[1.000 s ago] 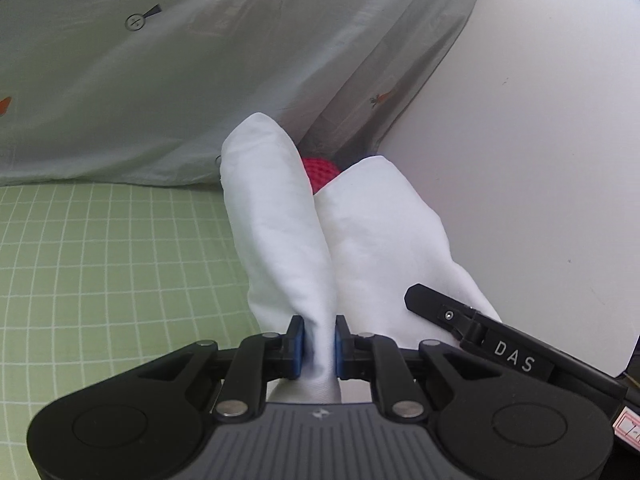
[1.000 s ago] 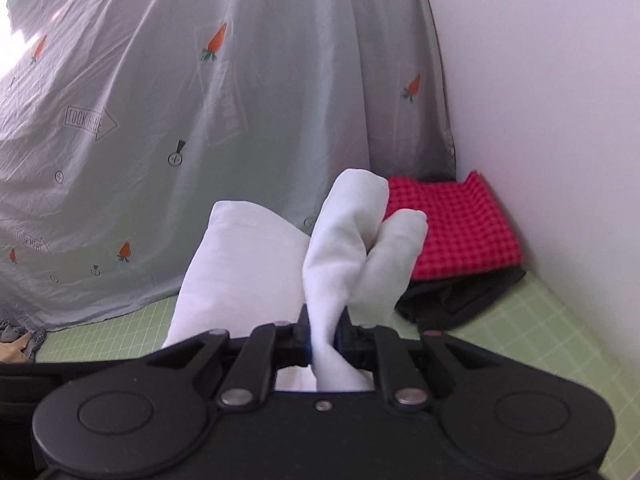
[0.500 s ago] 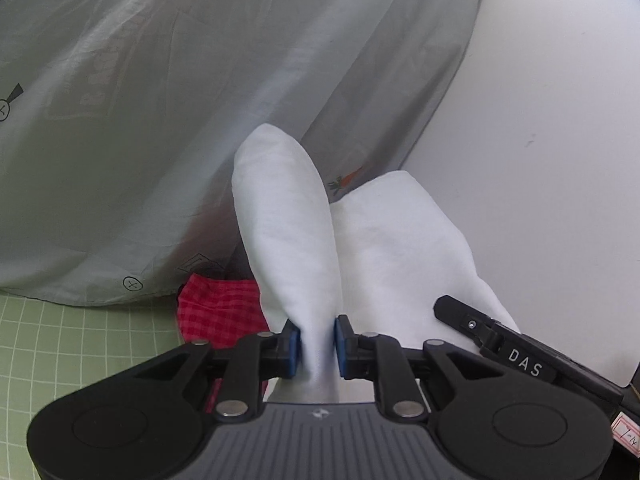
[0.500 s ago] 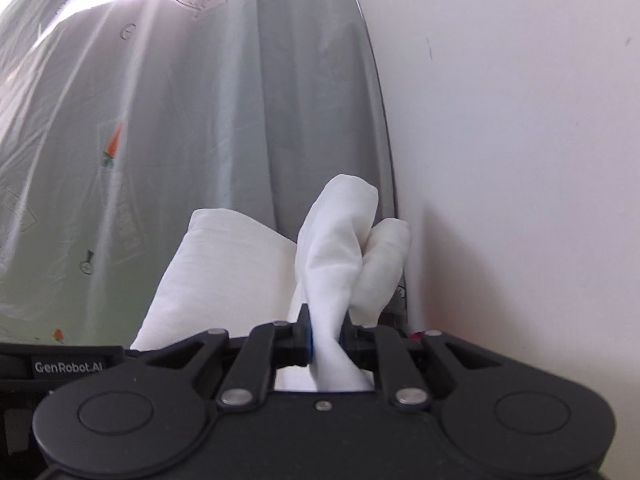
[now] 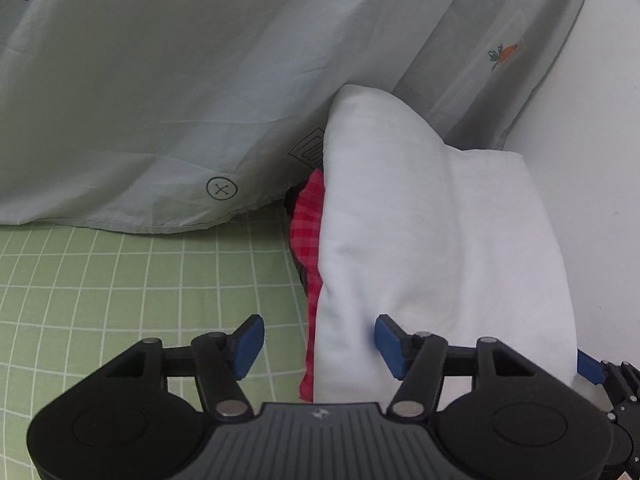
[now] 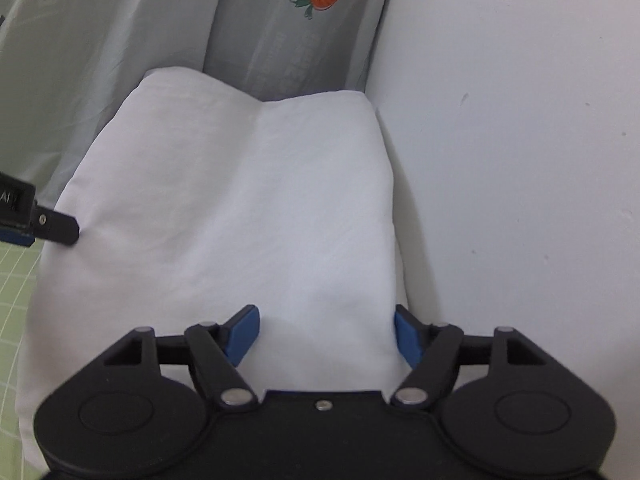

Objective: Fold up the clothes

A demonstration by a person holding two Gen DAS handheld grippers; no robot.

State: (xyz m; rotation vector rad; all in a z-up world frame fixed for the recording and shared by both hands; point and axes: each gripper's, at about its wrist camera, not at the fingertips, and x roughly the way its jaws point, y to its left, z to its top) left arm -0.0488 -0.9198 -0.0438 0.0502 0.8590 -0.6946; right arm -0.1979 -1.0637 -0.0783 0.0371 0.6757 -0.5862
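The folded white cloth garment [image 6: 240, 216] lies on the red checked fabric [image 5: 306, 220], against the white wall [image 6: 520, 160] at 3 o'clock. Left gripper [image 5: 318, 344] and right gripper [image 6: 326, 336] have just been opening; their fingers stand spread around its near edge, not pinching.

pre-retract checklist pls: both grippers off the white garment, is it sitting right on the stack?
1. Left gripper released: ok, jaws just opened, pads apart; garment edge lies between them, ungripped.
2. Right gripper released: ok, jaws just opened, cloth between the pads but not pinched.
3. White garment down on the red checked cloth: ok, red shows along its left edge.
4. Fold tidy: ok, top smooth, a few soft creases.
5. Squared to the stack below: cannot tell, the garment hides most of it.
6. Clear of the wall: cannot tell, its right edge lies close.
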